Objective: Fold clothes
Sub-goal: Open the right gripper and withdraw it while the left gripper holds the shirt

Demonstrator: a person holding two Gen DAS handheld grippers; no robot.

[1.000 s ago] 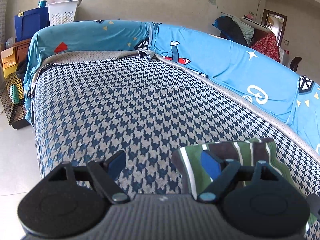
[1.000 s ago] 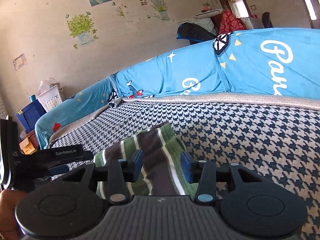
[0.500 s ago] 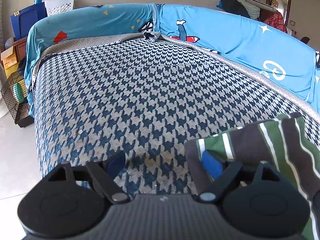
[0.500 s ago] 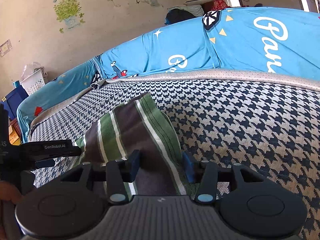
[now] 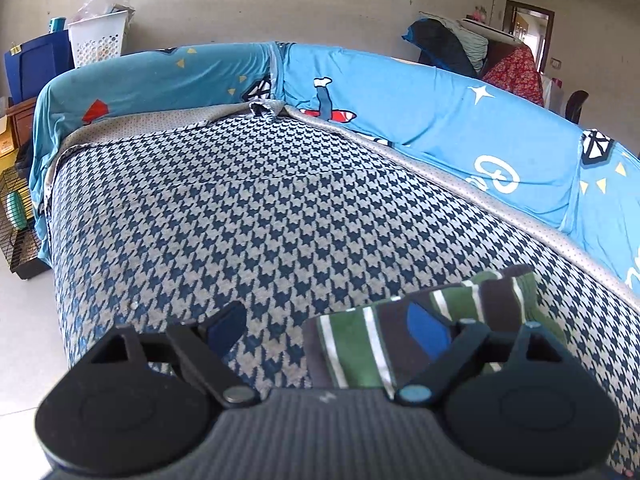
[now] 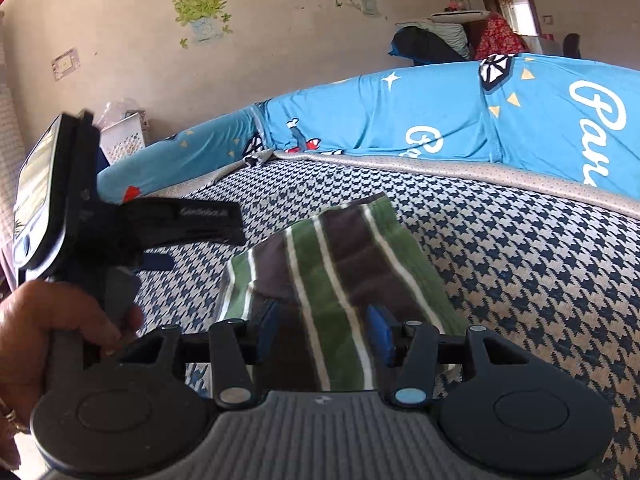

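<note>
1. Green, brown and white stripes mark the folded garment (image 6: 340, 280), which lies on our houndstooth sofa seat (image 5: 248, 216) near its front edge, well clear of the blue-covered backrest (image 5: 420, 120).
2. Our left gripper (image 5: 328, 328) is opening, its jaws spread wide; one pad overlaps the garment's left edge, the other hangs over bare seat.
3. Our right gripper (image 6: 324, 328) stands half spread astride the garment's near end; we cannot tell whether its pads touch the cloth.
</note>
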